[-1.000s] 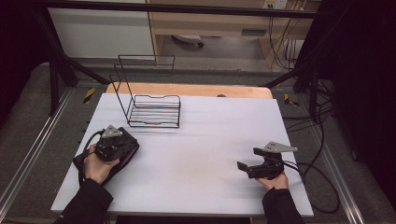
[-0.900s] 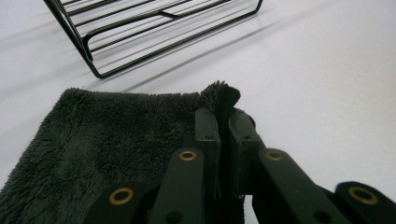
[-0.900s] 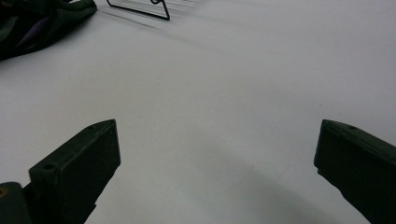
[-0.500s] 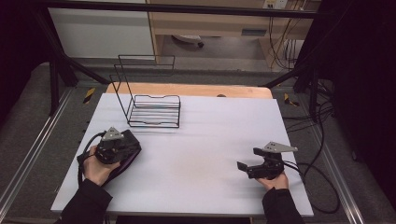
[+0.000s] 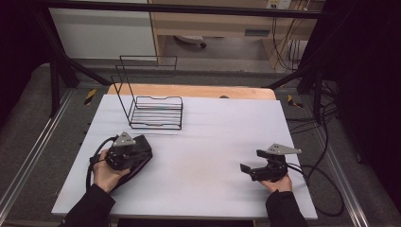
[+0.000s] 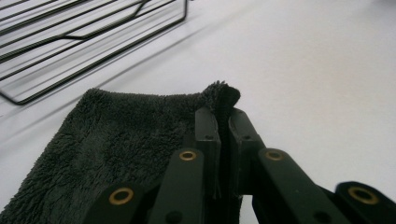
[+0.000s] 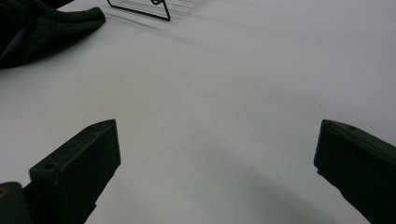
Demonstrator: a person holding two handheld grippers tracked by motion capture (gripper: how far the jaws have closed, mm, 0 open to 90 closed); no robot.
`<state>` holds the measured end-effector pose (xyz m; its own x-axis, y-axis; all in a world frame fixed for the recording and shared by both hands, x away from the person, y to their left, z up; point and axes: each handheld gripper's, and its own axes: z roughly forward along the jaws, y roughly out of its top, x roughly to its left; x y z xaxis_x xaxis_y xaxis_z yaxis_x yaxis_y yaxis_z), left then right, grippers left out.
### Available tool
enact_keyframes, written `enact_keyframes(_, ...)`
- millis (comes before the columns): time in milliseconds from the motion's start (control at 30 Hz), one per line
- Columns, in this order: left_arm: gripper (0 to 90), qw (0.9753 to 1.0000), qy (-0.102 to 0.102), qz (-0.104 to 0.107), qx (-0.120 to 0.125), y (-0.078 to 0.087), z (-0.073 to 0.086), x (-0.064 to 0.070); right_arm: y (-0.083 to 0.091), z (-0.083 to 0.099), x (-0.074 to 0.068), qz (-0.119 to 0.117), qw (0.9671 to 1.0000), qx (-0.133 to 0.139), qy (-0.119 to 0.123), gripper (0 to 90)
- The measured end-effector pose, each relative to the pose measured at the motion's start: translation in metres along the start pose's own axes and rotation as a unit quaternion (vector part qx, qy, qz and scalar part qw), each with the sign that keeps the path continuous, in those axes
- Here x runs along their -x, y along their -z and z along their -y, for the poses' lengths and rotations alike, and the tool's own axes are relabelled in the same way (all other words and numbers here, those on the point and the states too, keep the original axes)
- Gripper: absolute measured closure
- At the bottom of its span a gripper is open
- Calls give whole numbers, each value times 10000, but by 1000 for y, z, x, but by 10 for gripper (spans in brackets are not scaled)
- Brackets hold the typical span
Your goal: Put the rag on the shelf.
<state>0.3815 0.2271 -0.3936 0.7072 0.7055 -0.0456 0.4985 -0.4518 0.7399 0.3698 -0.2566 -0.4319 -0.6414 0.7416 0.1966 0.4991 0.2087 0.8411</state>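
Here, a dark towel point(image 6: 116, 140) is pinched by its corner in the closed left gripper point(image 6: 223, 122), seemingly for lifting toward the wire rack point(image 5: 156, 112); the right gripper point(image 7: 217, 154) is held wide open, empty.

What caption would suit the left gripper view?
Left tool pinching a dark towel's corner beside a wire rack.

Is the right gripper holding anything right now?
No, the right gripper has its jaws spread wide over bare white table, nothing between them.

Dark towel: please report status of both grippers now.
Left gripper shut on dark towel. Right gripper open, empty. Wire rack beyond towel, apart.
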Motion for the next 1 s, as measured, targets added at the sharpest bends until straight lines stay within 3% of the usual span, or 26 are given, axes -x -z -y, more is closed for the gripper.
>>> enact_keyframes(267,841,9995,-168,255,-32,-11,-10,27,-1,0,0,10,10000,-25,1,11)
enact_keyframes(433,841,9993,-252,281,-82,-20,-20,39,-2,1,-1,24,10000,-69,-5,12)
enact_keyframes(733,838,9995,-45,310,-81,-44,-41,44,-2,1,-1,43,10000,-79,36,14)
enact_keyframes(1000,810,9968,77,589,-533,-73,-34,44,-2,1,-2,118,9998,-95,89,18)
